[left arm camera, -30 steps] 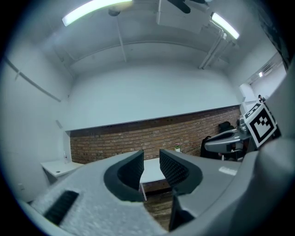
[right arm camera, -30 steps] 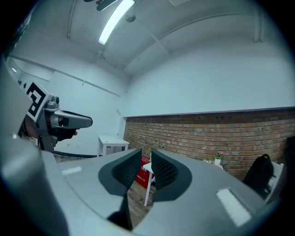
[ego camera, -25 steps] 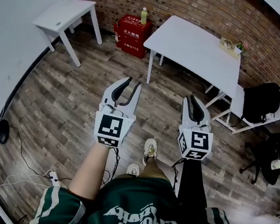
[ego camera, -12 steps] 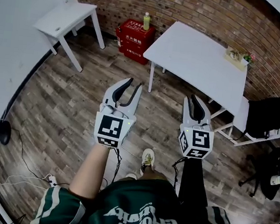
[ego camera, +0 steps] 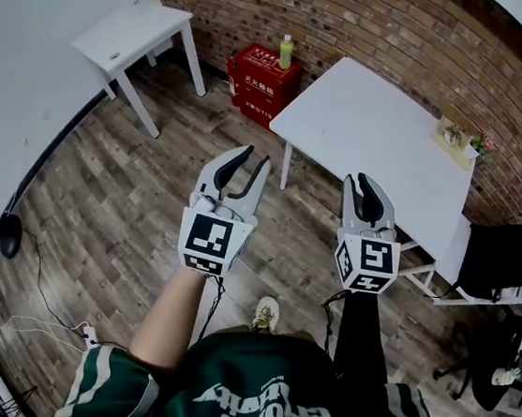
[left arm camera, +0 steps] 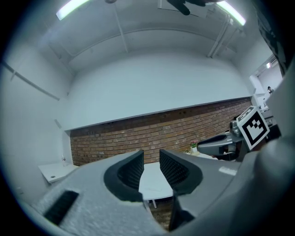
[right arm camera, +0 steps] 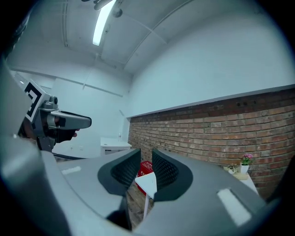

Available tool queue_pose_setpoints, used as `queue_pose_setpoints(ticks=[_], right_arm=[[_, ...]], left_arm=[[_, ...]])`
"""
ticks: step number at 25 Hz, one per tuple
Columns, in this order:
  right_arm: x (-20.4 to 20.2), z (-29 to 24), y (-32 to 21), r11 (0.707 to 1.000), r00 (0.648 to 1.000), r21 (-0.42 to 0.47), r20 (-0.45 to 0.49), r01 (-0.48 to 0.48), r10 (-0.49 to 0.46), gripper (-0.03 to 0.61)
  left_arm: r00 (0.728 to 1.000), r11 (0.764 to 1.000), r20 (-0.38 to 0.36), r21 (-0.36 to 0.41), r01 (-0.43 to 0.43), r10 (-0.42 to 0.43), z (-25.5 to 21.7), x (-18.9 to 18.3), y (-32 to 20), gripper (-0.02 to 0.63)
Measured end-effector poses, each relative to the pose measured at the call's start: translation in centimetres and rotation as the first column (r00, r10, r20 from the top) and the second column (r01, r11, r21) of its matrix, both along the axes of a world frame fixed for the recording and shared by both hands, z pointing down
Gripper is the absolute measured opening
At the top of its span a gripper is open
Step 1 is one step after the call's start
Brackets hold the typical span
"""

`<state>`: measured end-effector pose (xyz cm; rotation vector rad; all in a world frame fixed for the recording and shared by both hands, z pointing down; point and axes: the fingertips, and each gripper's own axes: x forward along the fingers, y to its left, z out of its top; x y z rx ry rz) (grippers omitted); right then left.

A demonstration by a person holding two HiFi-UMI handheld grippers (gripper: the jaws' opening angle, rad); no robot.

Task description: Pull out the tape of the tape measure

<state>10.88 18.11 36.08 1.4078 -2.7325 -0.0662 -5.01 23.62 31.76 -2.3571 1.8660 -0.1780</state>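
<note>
No tape measure shows in any view. In the head view my left gripper point(ego camera: 251, 157) and right gripper point(ego camera: 361, 180) are held side by side in front of the person's body, pointing level toward a white table point(ego camera: 374, 132). Both stand above the wooden floor, short of the table's near edge. In the left gripper view the left gripper point(left arm camera: 151, 154) has a clear gap between its pads and nothing in it. The right gripper point(right arm camera: 146, 156) shows a narrower gap, also with nothing in it. Each gripper sees the other at its side.
A small flower pot and box point(ego camera: 458, 137) sit at the table's far right edge. A red crate point(ego camera: 263, 78) with a green bottle point(ego camera: 286, 51) stands by the brick wall. A small white side table point(ego camera: 132, 31) is at left, a black bag point(ego camera: 501, 256) at right.
The person has walked forward: the white table and red crate have come nearer and slid right in the head view. Both grippers keep the same pose ahead of the body.
</note>
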Motion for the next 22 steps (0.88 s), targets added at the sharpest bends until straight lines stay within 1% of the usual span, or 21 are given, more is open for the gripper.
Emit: queue_pose_setpoints(ticks=[4,11,16,22], right_arm=[[0.1,0.3,-2.5,1.0,1.0,-0.001,0.011,0.016,-0.016,0.097],[0.9,0.9,-5.3,1.0,1.0,-0.012,0.026,0.015,-0.014,0.104],[0.3,0.8,-7.5,1.0,1.0,-0.013,0.021,0.017,-0.017,0.109],[-1.3,0.7,-11.1,1.0,1.0,0.004,0.016,0.008,-0.008,0.117]], left_arm=[[1.0,1.0,0.004,0.0,0.009,-0.009,0.2,0.4,-2.2,0.112],[1.0,1.0,0.019,-0.013,0.005,-0.005,0.9,1.2,-4.8,0.115],[1.0,1.0,0.029,-0.022,-0.006,0.006,1.1,0.7,-7.3,0.117],[0.999,0.999,0.025,-0.009,-0.037,0.038,1.3,-0.6,-11.7,0.118]])
